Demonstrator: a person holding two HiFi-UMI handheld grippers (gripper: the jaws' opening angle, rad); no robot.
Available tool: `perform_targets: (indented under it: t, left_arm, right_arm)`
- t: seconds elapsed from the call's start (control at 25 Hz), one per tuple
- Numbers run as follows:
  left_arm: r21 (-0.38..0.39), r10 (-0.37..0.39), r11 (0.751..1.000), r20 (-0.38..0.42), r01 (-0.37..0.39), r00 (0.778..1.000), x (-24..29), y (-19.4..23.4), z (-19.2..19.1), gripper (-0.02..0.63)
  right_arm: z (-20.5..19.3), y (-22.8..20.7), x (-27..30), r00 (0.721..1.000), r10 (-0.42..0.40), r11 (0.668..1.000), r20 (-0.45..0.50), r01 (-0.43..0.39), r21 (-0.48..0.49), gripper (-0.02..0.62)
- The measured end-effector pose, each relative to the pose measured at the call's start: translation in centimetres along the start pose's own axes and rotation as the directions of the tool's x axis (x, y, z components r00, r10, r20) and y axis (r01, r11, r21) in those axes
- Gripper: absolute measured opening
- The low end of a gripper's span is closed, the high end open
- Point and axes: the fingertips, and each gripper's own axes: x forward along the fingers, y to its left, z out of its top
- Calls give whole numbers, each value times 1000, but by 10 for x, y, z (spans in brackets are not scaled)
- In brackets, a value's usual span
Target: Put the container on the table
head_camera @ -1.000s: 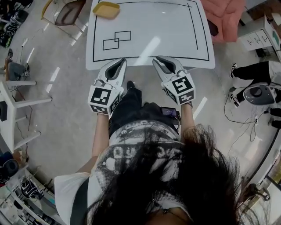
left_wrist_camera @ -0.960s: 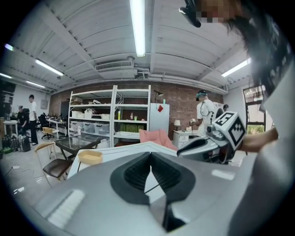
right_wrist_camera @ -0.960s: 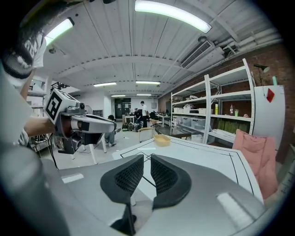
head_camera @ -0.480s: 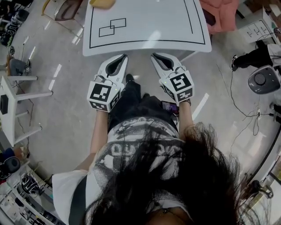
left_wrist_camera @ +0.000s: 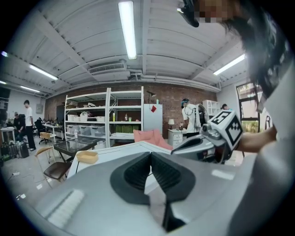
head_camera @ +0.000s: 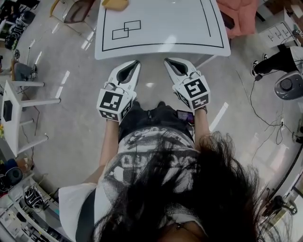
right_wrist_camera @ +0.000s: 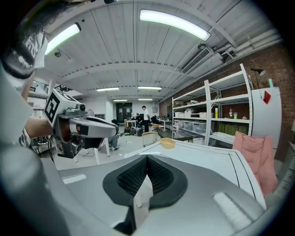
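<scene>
The container is a shallow yellow tub at the far left corner of the white table; only part of it shows at the top edge of the head view. It also appears as a small yellow tub in the left gripper view and, far off, as the same tub in the right gripper view. My left gripper and right gripper hang side by side just short of the table's front edge. Both are shut with nothing between the jaws. The tub is a full table length away from both.
A black outline and two overlapping rectangles are drawn on the table top. A pink padded seat stands at the table's far right, a chair at its far left. A white stool is at my left. Cables lie on the floor at right.
Both grippers have drawn back a little, from the table's front edge to just short of it. They stay shut and empty.
</scene>
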Motion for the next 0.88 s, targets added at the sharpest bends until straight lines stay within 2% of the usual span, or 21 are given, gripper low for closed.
perform_targets:
  t: [0.88]
  left_arm:
    - [-3, -63, 998, 25, 63, 998, -50, 53, -11, 0]
  right_arm:
    - [25, 66, 44, 999, -17, 997, -29, 15, -75, 3]
